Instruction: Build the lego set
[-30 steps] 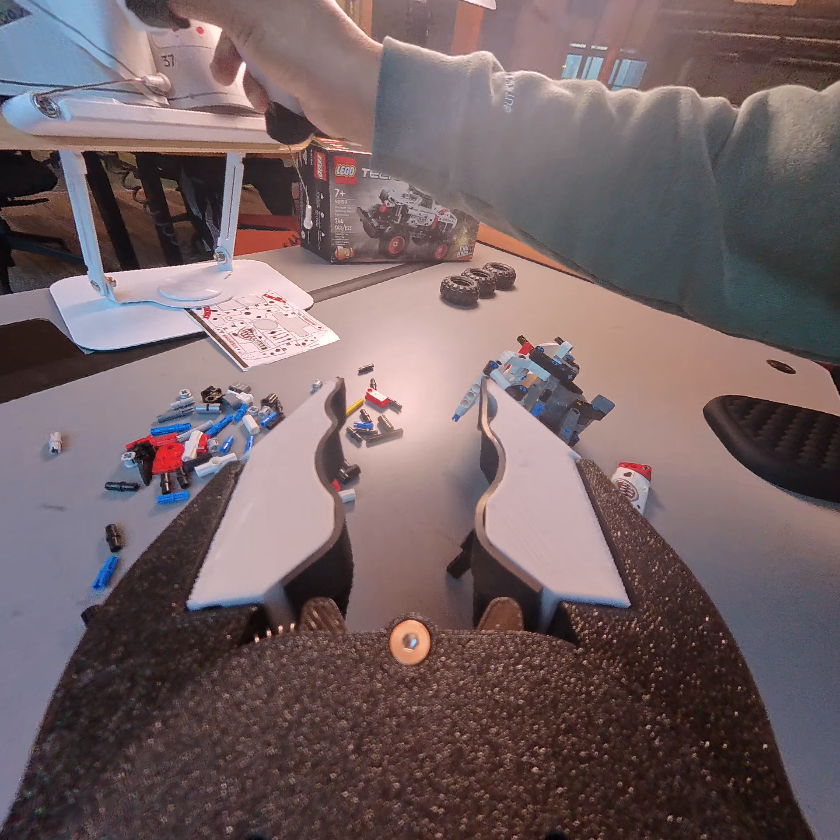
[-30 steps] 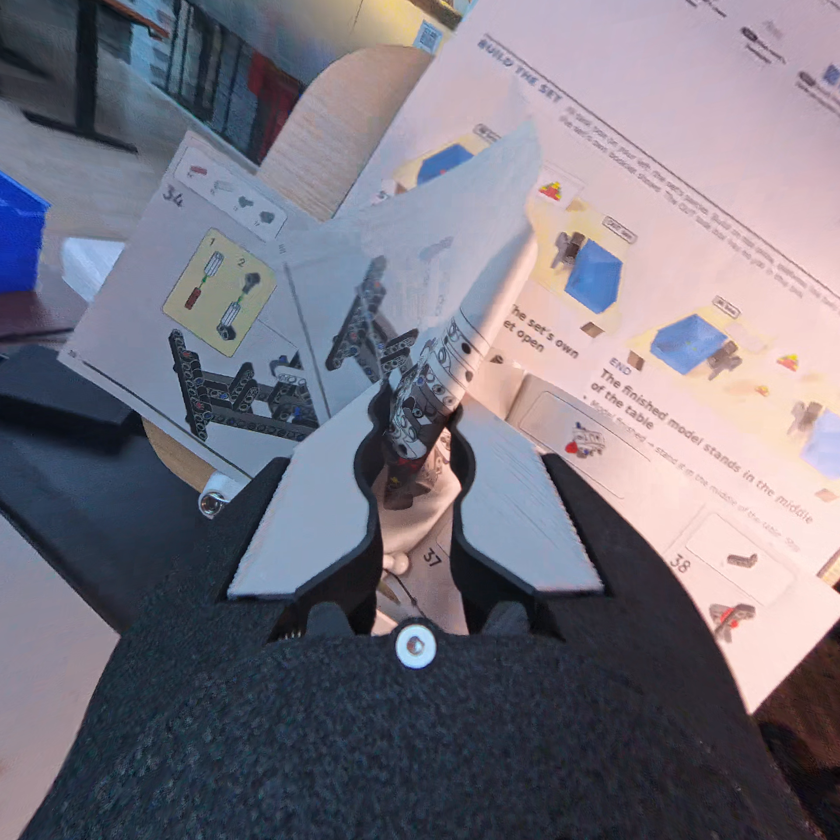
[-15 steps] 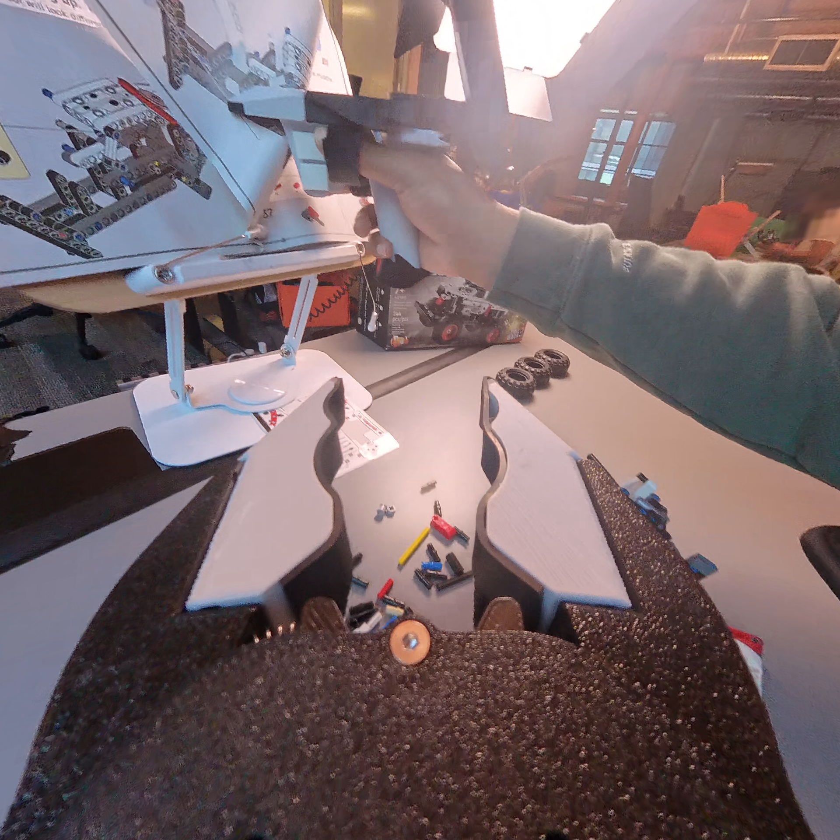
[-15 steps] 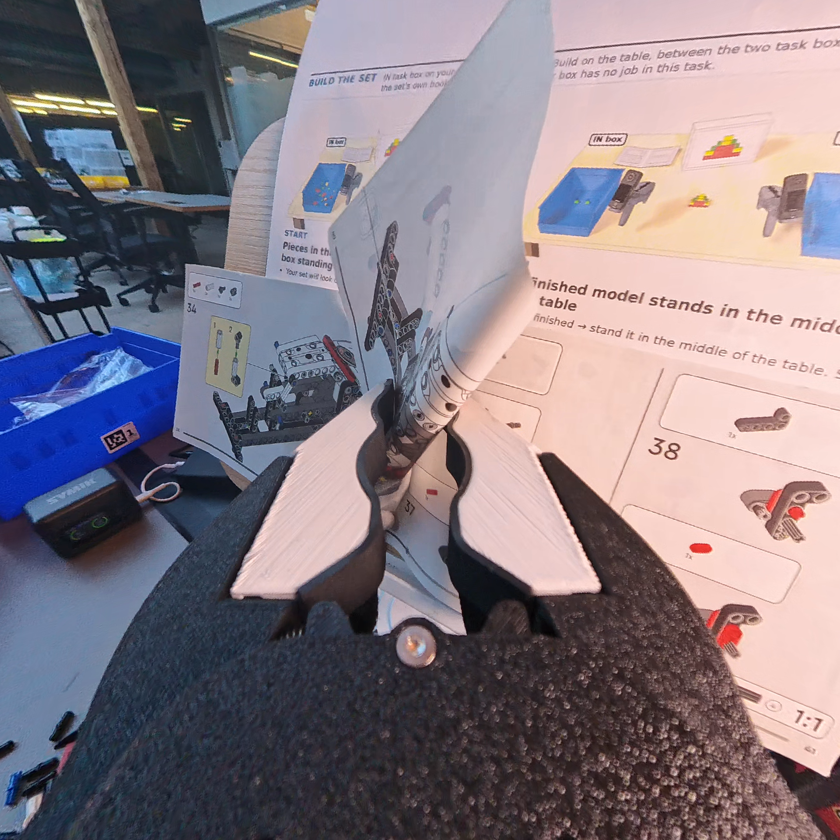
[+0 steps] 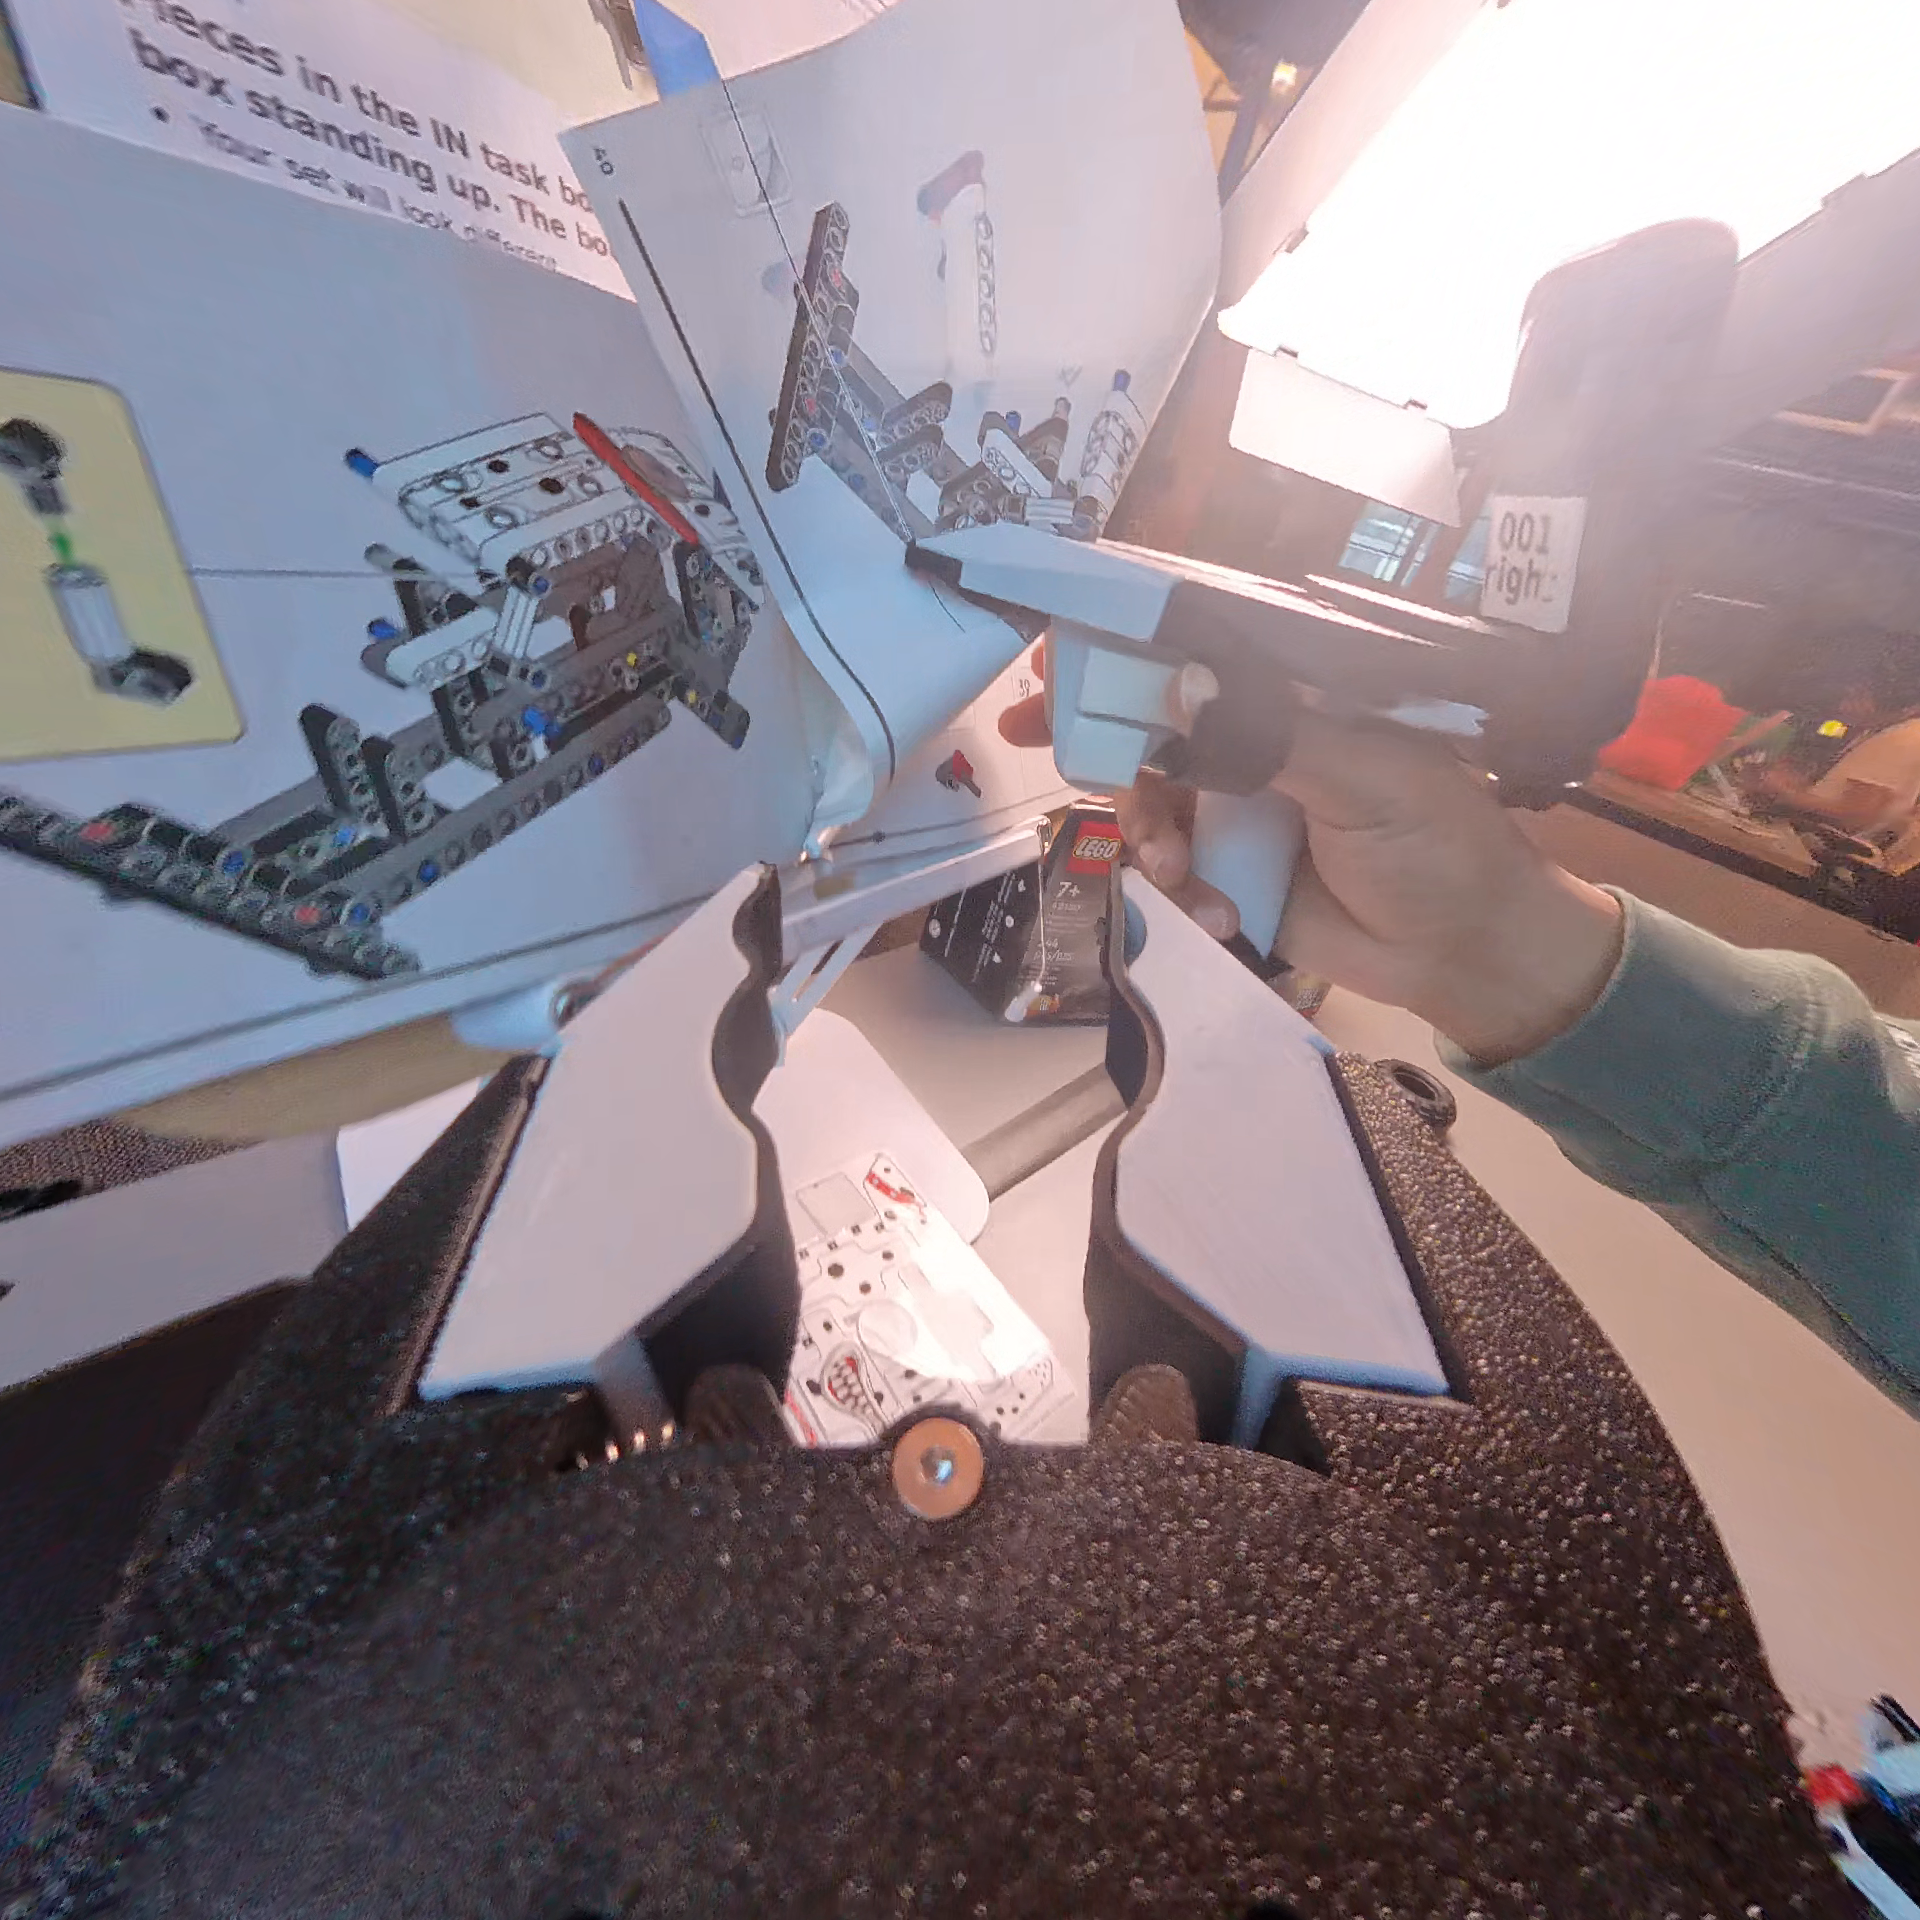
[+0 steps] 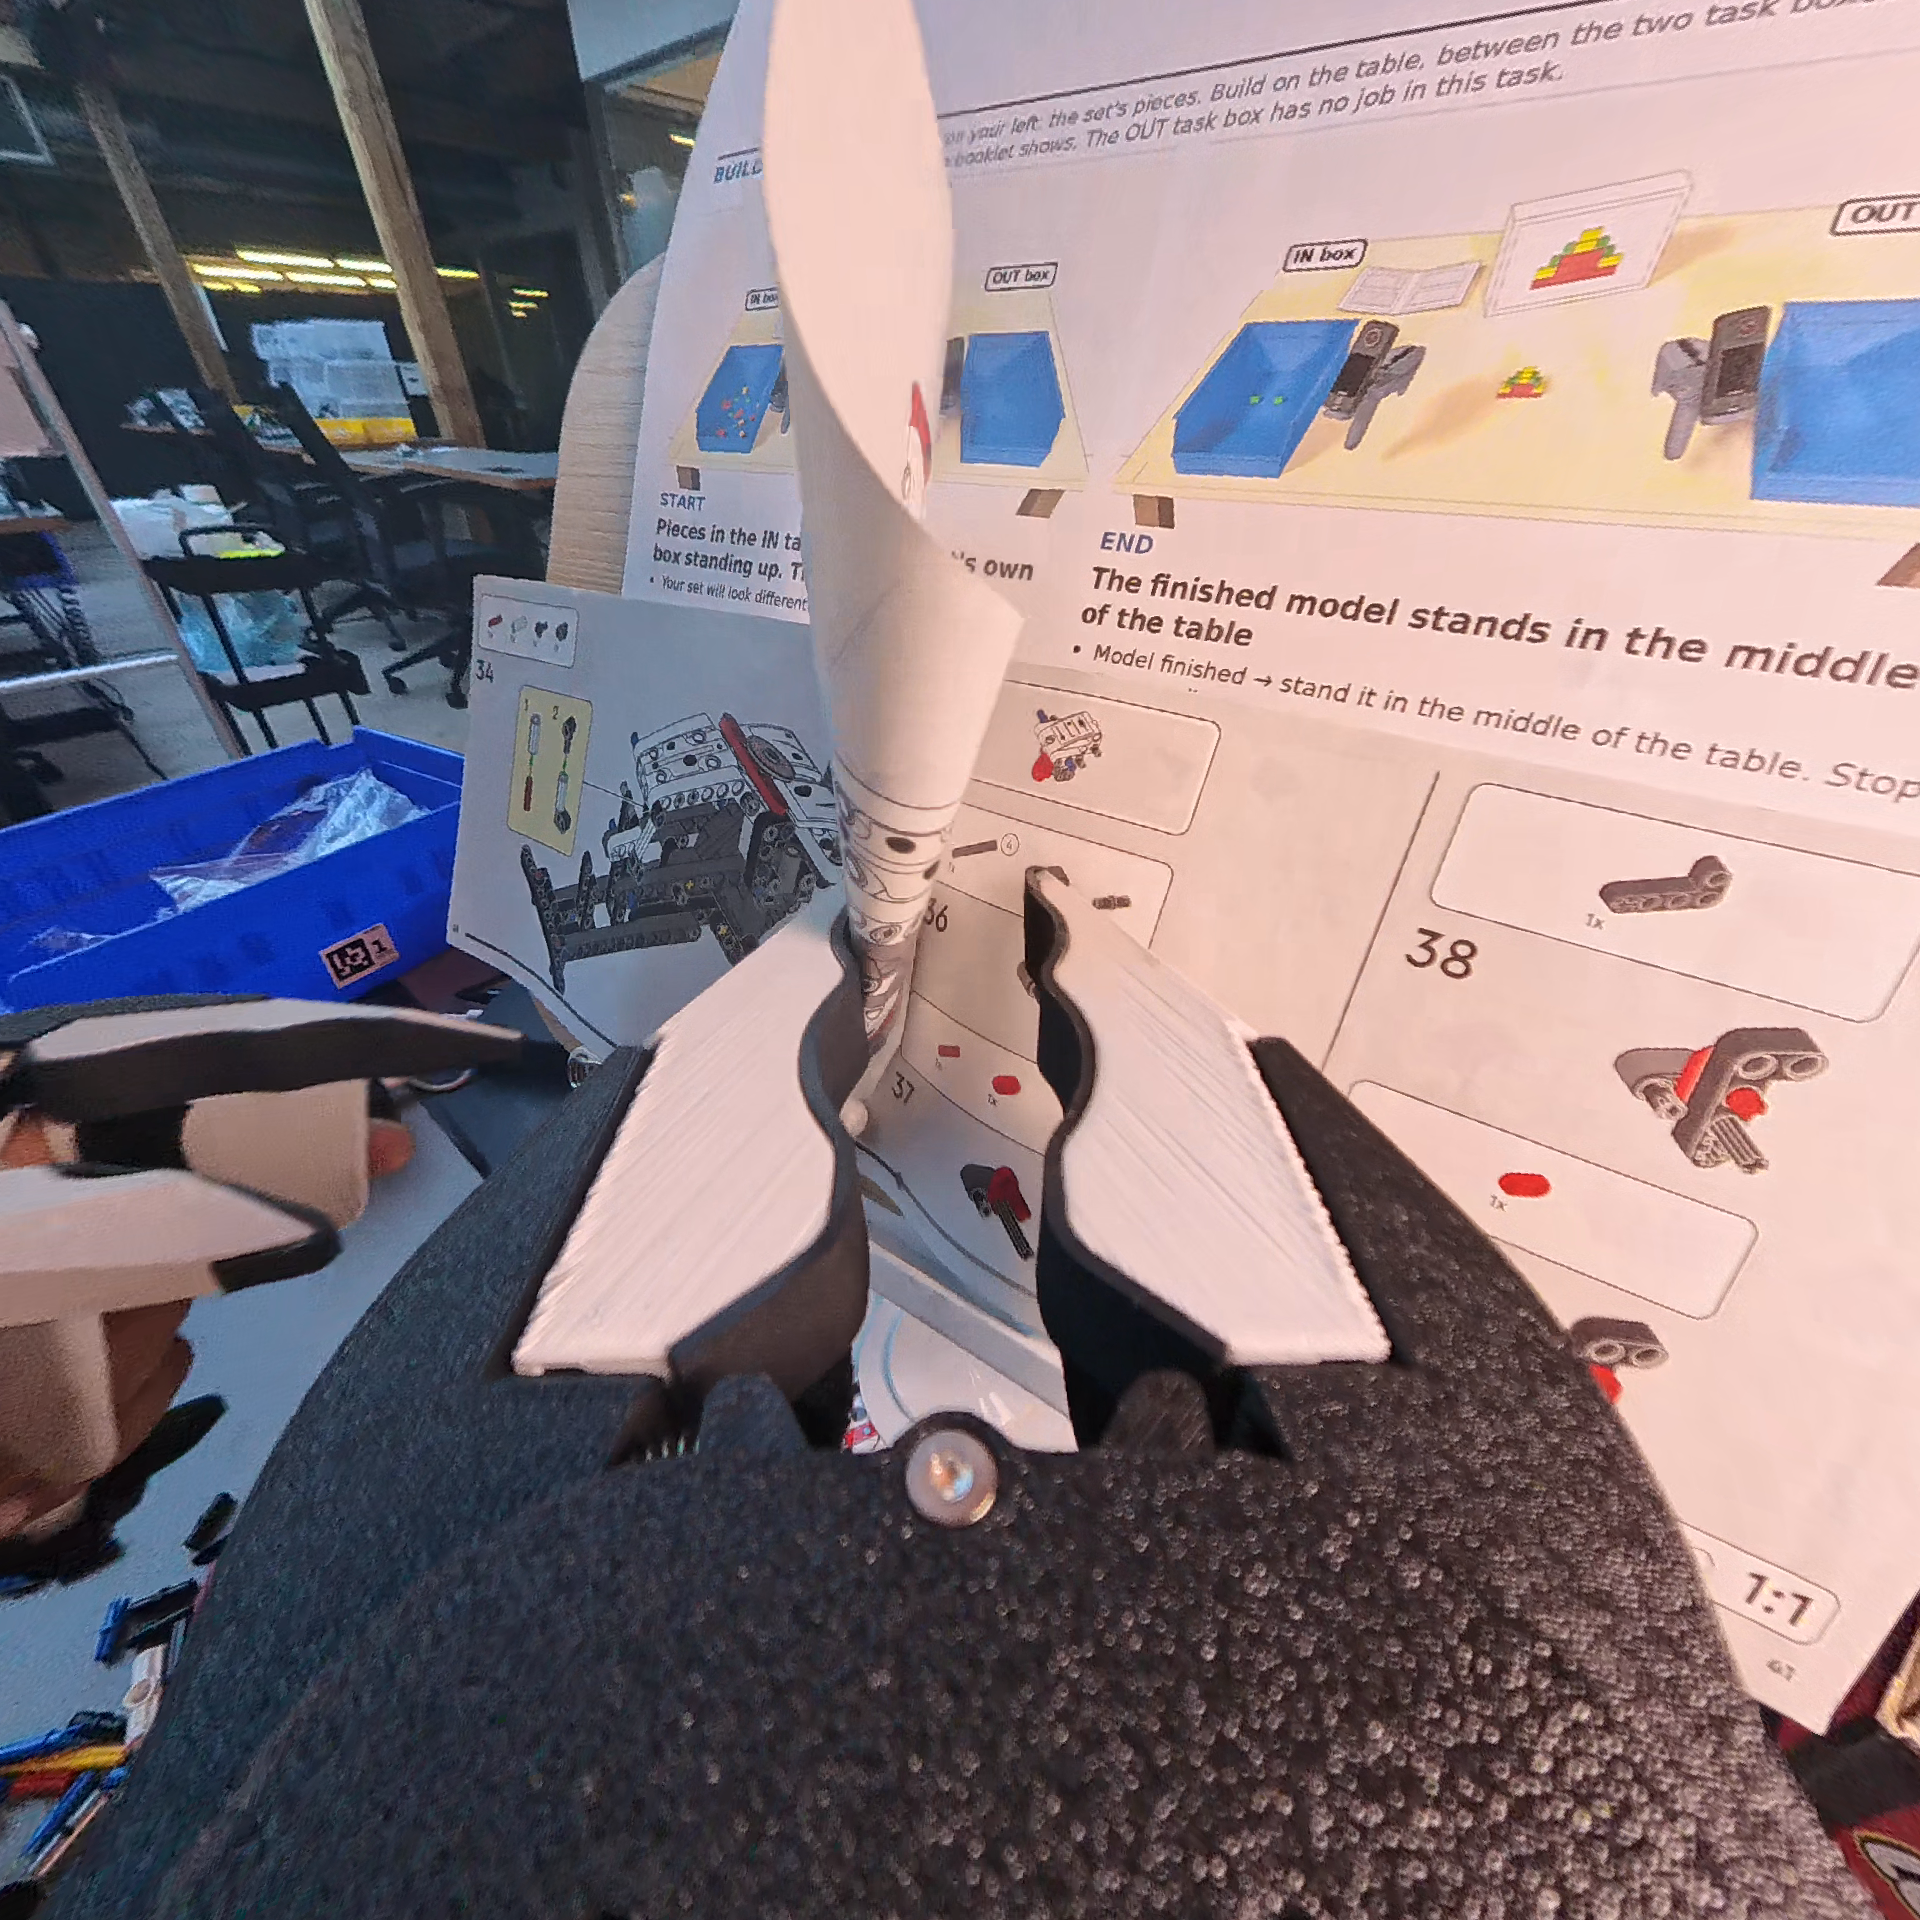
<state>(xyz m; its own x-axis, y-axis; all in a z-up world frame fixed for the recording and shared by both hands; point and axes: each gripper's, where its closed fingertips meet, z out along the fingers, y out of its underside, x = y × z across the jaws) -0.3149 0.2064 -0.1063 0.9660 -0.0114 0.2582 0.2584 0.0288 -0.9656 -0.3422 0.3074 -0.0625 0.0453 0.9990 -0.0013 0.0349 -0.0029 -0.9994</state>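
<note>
The right gripper (image 6: 940,914) had its jaws parted, a curled page (image 6: 894,582) of the instruction booklet (image 6: 644,790) resting against the left jaw, at 12 o'clock. The left gripper (image 5: 935,914) hung with jaws wide apart and empty, below the booklet stand (image 5: 831,914). Loose lego pieces (image 6: 73,1756) lay on the bench (image 5: 1683,1455) at 8 o'clock.

Blocked ahead of left gripper (image 5: 940,940) by booklet stand (image 5: 644,977) and curled page (image 5: 914,343); open table (image 5: 1683,1455) rightward, beneath sleeve (image 5: 1714,1101).
</note>
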